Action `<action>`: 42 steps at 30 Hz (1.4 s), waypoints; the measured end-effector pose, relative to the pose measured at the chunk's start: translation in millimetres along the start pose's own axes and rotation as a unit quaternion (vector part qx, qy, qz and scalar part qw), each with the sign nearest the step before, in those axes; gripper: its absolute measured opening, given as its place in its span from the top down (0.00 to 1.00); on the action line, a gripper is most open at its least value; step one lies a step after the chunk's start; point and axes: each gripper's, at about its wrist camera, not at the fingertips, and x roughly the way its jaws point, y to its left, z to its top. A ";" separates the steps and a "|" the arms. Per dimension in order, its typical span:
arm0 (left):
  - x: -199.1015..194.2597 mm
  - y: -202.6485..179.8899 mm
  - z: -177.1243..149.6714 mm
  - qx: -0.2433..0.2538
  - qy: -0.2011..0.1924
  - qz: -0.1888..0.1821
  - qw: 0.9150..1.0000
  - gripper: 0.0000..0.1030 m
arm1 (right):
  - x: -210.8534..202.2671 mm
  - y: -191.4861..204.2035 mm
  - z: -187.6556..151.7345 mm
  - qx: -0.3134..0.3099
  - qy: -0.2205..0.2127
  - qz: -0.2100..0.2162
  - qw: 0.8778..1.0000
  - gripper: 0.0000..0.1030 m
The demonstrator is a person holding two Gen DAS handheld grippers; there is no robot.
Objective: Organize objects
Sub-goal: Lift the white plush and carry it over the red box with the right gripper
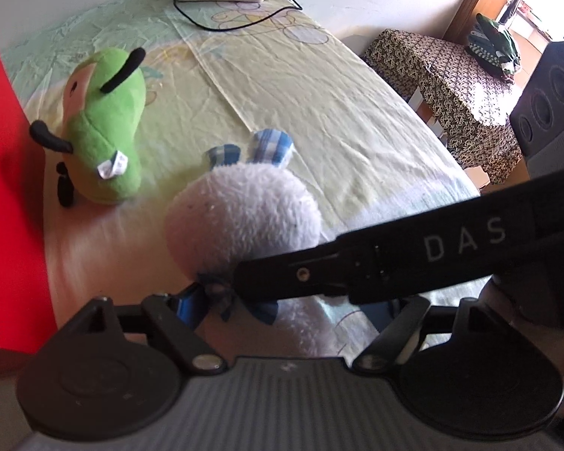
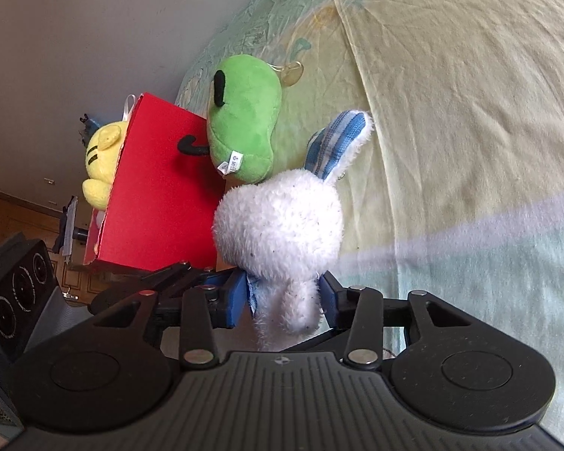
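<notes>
My right gripper (image 2: 285, 302) is clenched on the white plush rabbit (image 2: 282, 233) by its neck, over the bed sheet (image 2: 470, 112) beside the red box (image 2: 158, 195). My left gripper (image 1: 282, 312) sits around the rabbit's body, but the right tool's arm covers it, so I cannot tell whether its pads press. The box hides most of a yellow plush (image 2: 99, 161).

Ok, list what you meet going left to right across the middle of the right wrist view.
Yellow plush toy → red box → green plush toy → white plush rabbit, gripped low down by the right gripper → the bare yellow-green bedsheet.
</notes>
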 end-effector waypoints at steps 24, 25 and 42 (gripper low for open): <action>-149.0 18.4 -6.8 0.041 -0.188 0.068 0.979 0.21 | -46.5 124.5 -9.0 -0.179 -0.129 0.090 0.971 0.58; -154.9 25.1 -7.6 0.042 -0.193 0.070 0.978 0.21 | -40.9 132.7 -8.2 -0.179 -0.131 0.093 0.971 0.58; -225.3 175.3 -29.1 0.008 -0.209 0.079 0.975 0.21 | 76.7 243.1 -9.4 -0.170 -0.131 0.100 0.972 0.58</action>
